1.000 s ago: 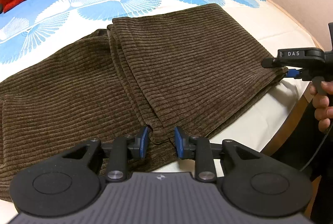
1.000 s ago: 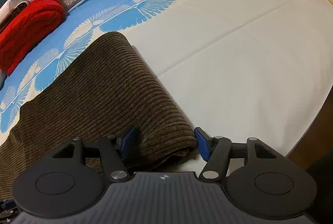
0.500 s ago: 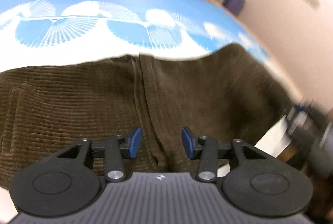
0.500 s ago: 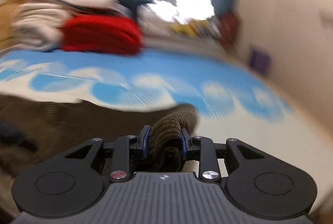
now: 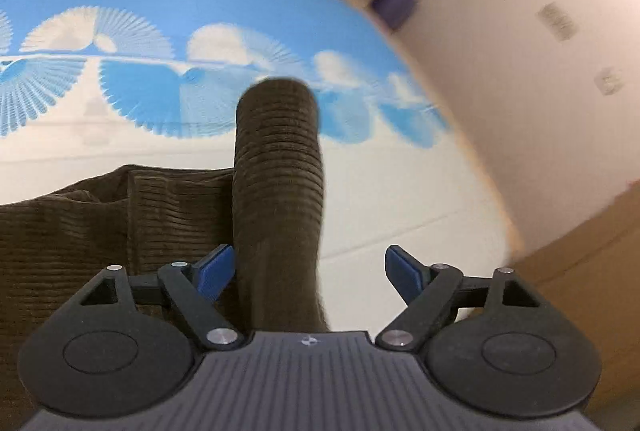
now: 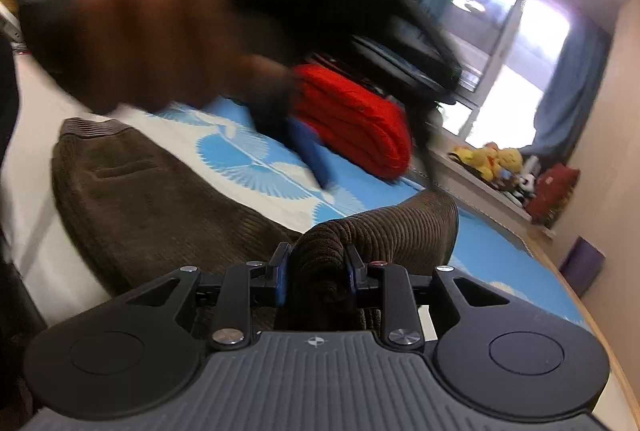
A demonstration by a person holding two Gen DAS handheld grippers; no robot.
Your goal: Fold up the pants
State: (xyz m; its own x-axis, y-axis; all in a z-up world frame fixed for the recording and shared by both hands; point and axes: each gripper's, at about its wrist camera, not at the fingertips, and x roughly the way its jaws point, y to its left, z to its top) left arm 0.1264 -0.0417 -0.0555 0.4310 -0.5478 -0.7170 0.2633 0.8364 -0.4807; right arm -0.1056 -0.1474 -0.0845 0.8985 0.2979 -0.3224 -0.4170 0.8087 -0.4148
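Raised fold of brown pants (image 5: 280,167) between spread left gripper (image 5: 308,269) fingers (image 5: 214,269)

1. A bed (image 5: 360,223) fills the near ground, its sheet (image 5: 168,31) cream near and blue with white fan shapes farther off.
2. A folded red blanket (image 6: 356,119) lies at the far end.
3. A bright window (image 6: 516,43) with blue curtains (image 6: 576,87) is at far right.
4. Soft toys (image 6: 488,159) sit on the sill below.
5. A pale wall (image 5: 500,31) rises at right, with a purple box (image 5: 394,5) at its foot.
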